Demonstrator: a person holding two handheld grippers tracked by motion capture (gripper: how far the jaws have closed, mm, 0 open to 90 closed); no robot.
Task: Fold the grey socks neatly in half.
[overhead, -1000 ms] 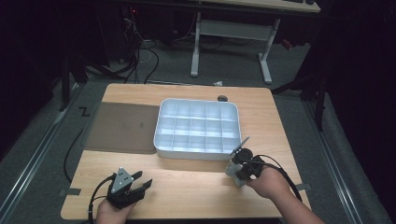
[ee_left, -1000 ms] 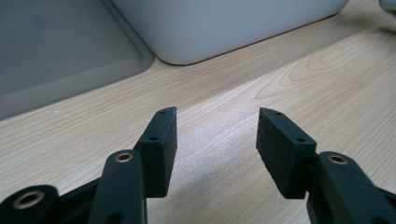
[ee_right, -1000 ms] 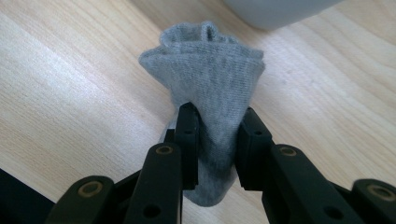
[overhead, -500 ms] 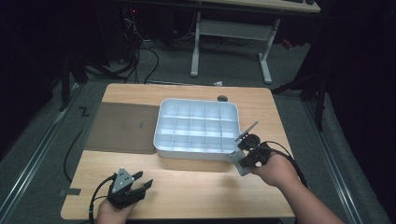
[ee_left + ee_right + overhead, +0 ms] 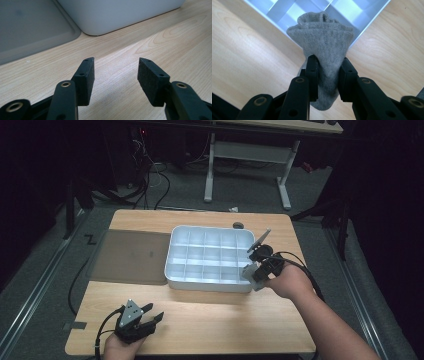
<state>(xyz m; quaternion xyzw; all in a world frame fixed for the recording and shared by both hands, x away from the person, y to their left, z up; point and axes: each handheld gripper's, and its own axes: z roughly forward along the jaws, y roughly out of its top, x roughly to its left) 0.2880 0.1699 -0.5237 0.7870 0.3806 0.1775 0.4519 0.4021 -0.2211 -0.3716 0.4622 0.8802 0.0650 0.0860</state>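
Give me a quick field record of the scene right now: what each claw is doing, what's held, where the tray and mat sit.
right claw: shut on grey sock, held over the tray's near right corner
grey sock: bunched, pinched between both pads, off the table
left claw: open, nothing between the pads, low over the table's near left part
compartment tray: white, gridded, middle of the table; the cells in view hold nothing
dark mat: flat, against the tray's left side
table: light wood

One white compartment tray (image 5: 210, 257), one grey sock (image 5: 324, 37), one grey mat (image 5: 130, 256) and two grippers, left (image 5: 147, 315) and right (image 5: 250, 270), are counted.
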